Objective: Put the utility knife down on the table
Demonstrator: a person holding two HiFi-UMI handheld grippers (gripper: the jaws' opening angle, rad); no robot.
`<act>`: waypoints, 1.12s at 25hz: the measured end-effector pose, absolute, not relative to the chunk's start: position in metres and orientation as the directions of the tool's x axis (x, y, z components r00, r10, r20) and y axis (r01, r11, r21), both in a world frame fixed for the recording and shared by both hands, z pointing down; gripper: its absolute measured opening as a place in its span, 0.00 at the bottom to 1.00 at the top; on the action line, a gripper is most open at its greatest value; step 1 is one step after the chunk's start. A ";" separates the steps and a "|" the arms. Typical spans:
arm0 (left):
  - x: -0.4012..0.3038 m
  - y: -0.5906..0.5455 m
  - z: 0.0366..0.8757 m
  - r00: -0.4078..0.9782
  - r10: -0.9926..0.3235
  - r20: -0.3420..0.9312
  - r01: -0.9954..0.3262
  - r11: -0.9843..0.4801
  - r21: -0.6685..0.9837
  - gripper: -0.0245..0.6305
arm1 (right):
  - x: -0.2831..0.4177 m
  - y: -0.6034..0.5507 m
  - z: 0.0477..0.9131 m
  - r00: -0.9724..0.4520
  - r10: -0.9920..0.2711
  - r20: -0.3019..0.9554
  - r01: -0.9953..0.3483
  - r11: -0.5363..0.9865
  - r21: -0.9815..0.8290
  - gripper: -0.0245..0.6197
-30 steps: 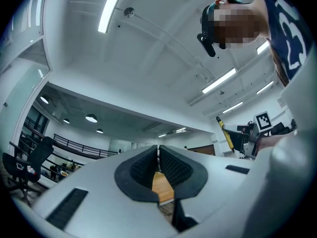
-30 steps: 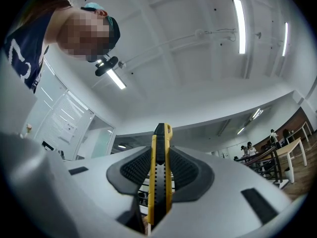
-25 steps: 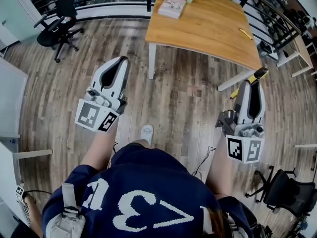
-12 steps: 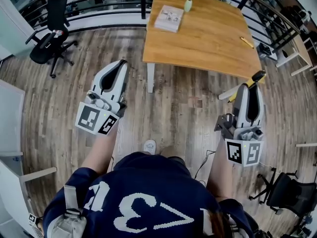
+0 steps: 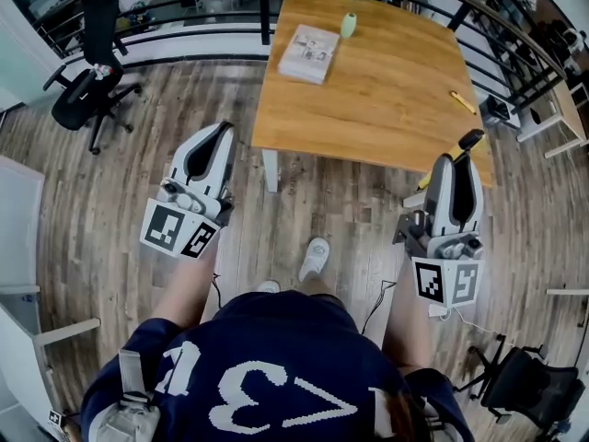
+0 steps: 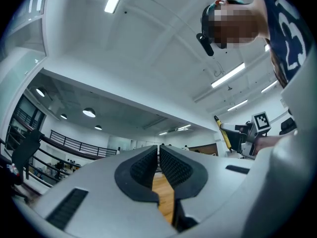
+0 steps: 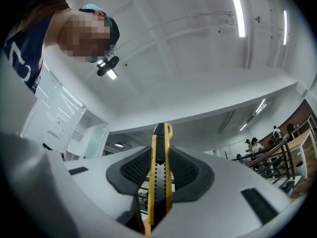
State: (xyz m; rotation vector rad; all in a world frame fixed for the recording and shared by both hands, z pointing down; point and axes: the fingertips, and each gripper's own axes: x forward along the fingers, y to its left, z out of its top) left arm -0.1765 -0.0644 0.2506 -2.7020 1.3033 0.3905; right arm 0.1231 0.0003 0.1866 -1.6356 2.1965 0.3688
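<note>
Right gripper [image 7: 159, 155]: clamped tight on the utility knife [image 7: 159, 182], whose yellow-and-black body stood between the pads with its tip poking past the jaws.
Knife's place: up in the grip, its tip showing over the near right edge of the wooden table [image 5: 386, 72] in the head view.
Left gripper [image 6: 159, 155]: jaws pressed together, nothing between them, near the table's near left corner.
Tabletop: a book [image 5: 309, 41], a small green vase [image 5: 348, 26] and a yellow pen [image 5: 462, 102] lay there.
</note>
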 end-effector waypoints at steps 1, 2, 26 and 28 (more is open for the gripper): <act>-0.169 -0.076 0.248 0.589 -0.758 -0.280 -0.788 -0.615 0.006 0.07 | 0.130 -0.015 0.184 -0.262 -0.856 -0.446 -0.954 0.298 -0.011 0.23; -0.162 -0.089 0.245 0.580 -0.764 -0.282 -0.796 -0.606 0.004 0.07 | 0.138 -0.030 0.182 -0.273 -0.851 -0.448 -0.951 0.310 -0.008 0.23; -0.071 -0.325 0.259 0.525 -0.810 -0.262 -0.836 -0.548 0.017 0.07 | 0.238 -0.274 0.198 -0.304 -0.858 -0.415 -0.938 0.346 -0.027 0.23; -0.071 -0.351 0.255 0.543 -0.795 -0.270 -0.825 -0.565 0.006 0.07 | 0.233 -0.297 0.193 -0.295 -0.858 -0.421 -0.943 0.333 -0.017 0.24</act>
